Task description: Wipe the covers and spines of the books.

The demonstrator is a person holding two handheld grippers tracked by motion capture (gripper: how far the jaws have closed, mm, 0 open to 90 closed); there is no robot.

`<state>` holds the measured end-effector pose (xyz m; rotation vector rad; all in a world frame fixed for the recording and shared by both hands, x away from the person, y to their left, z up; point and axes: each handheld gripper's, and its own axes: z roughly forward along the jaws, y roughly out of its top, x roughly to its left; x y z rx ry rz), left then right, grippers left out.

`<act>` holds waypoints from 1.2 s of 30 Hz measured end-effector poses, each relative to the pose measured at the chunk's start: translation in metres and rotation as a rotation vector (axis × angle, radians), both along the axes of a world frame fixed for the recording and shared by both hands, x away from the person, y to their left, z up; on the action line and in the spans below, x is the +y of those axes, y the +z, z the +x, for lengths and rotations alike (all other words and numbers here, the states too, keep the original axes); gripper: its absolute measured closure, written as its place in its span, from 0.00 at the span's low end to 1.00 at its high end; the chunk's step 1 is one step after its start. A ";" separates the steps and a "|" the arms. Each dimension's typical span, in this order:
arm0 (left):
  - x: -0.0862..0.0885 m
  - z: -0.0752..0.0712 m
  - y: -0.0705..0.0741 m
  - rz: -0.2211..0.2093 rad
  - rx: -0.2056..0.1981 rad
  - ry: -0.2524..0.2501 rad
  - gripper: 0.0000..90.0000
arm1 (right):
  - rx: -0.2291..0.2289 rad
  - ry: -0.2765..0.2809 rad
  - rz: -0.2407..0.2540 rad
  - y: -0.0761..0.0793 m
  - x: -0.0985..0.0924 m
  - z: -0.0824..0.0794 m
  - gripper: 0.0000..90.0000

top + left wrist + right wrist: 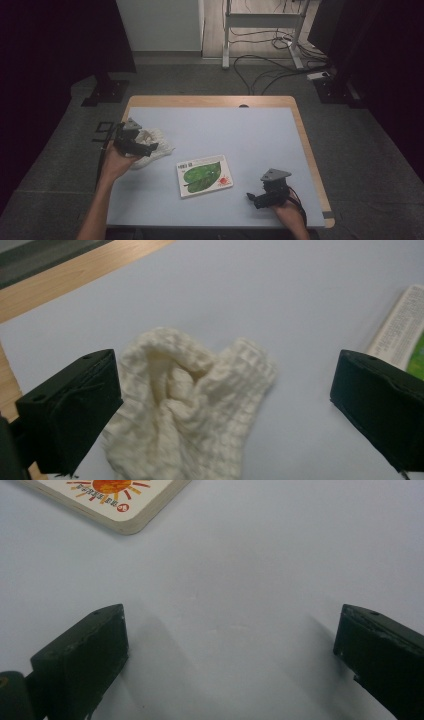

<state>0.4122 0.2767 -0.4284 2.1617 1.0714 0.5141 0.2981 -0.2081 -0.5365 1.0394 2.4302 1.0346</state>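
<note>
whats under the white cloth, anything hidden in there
The crumpled white cloth lies on the pale blue table, bare around its edges. Its folds cover whatever is beneath, so nothing under it can be confirmed.

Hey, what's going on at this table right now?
A person sits at a pale blue table with a claw in each hand. The left claw stands open over a crumpled cream waffle-knit cloth near the table's left edge, not gripping it. The right claw is open above bare tabletop, beside a board book with a green leaf cover lying flat mid-table.
</note>
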 end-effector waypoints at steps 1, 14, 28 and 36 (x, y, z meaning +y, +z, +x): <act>0.002 0.004 -0.001 -0.013 0.004 0.006 0.01 | 0.000 0.000 0.000 0.000 0.000 0.000 0.00; 0.016 0.041 -0.044 -0.006 0.119 0.066 0.08 | 0.001 0.002 0.002 0.000 0.000 0.000 0.00; 0.016 0.042 -0.073 -0.008 0.154 0.053 0.60 | 0.001 0.002 0.003 0.000 0.000 0.000 0.00; 0.017 0.037 -0.061 -0.014 0.134 0.029 0.80 | 0.001 0.002 0.003 0.000 0.000 0.000 0.00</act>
